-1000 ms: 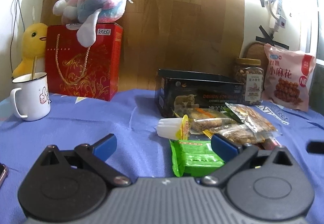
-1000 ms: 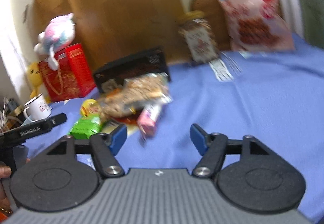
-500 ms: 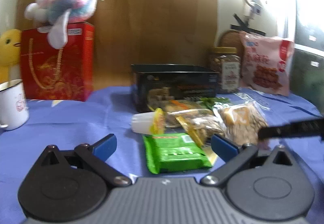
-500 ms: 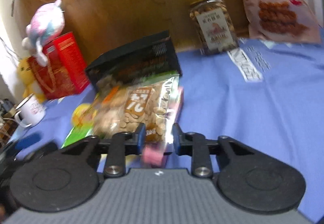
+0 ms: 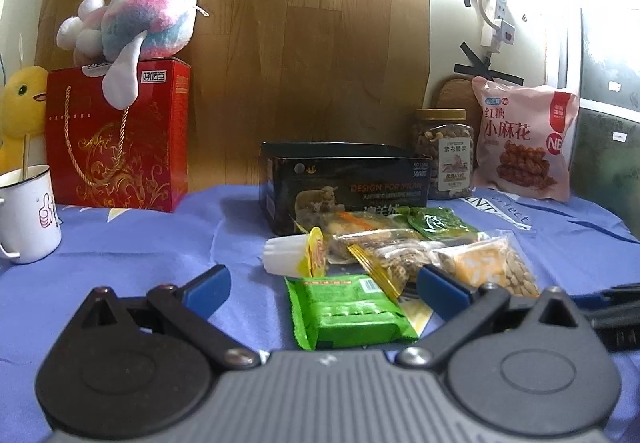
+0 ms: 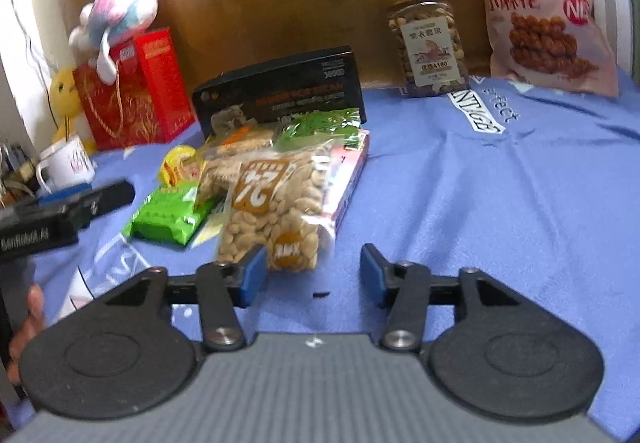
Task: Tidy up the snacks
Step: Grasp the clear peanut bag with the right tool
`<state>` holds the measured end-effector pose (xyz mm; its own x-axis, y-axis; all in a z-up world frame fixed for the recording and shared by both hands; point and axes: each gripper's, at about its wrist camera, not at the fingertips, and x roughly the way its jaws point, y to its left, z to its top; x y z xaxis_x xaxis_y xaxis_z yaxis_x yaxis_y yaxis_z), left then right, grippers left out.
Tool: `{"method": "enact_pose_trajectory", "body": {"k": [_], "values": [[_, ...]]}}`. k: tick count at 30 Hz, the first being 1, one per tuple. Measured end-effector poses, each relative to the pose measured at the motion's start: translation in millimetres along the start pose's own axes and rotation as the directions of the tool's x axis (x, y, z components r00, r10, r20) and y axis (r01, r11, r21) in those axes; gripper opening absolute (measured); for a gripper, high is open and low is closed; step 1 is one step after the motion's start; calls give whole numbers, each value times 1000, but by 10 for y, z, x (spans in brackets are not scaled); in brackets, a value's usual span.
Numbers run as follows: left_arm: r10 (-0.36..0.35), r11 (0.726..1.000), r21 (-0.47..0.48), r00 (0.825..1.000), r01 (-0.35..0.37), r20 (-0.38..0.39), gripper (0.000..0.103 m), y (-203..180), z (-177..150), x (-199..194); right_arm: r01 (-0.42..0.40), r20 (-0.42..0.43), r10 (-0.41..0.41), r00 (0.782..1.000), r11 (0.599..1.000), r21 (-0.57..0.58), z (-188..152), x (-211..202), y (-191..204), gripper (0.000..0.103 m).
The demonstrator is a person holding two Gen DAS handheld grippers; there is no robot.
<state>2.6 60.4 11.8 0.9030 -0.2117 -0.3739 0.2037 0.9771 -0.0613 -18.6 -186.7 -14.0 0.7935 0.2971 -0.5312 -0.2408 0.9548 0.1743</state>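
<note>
- Half a second after its jaws were nearly closed around the peanut bag (image 6: 276, 211), the right gripper (image 6: 313, 275) stands parted and empty, the bag's near end just beyond its left finger; the left-wrist view has drawn slightly back from the pile
- Nearest the left gripper (image 5: 322, 285), whose jaws are spread wide and hold nothing, lies the green wafer packet (image 5: 348, 313) on the blue cloth (image 6: 500, 203)
- Beyond it, a tipped jelly cup (image 5: 294, 257), clear nut bars (image 5: 384, 251), a pink box (image 6: 352, 179) and a green pea pouch (image 5: 438, 223) sit heaped together, touching and overlapping
- Behind the heap, the black tin (image 5: 344, 183) stands open-topped; whether it holds anything cannot be told
- Farthest back, the nut jar (image 6: 426, 43) and pink twist-snack bag (image 6: 548, 11) stand by the wall; judged from this, sorting has barely begun and every loose packet awaits placing
</note>
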Motion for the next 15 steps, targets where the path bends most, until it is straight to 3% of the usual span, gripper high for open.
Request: {"method": "enact_pose_trajectory", "body": {"k": [7, 11, 15], "values": [[11, 1000, 1, 1000, -11, -4, 103, 1, -5, 7, 22, -16, -24, 1000, 992, -126, -110, -19, 151, 73], [13, 1000, 1, 1000, -13, -8, 103, 2, -8, 10, 39, -26, -43, 999, 989, -142, -110, -19, 143, 85], [25, 1000, -7, 1000, -25, -6, 103, 13, -10, 1, 85, -28, -89, 996, 988, -126, -116, -52, 41, 87]]}}
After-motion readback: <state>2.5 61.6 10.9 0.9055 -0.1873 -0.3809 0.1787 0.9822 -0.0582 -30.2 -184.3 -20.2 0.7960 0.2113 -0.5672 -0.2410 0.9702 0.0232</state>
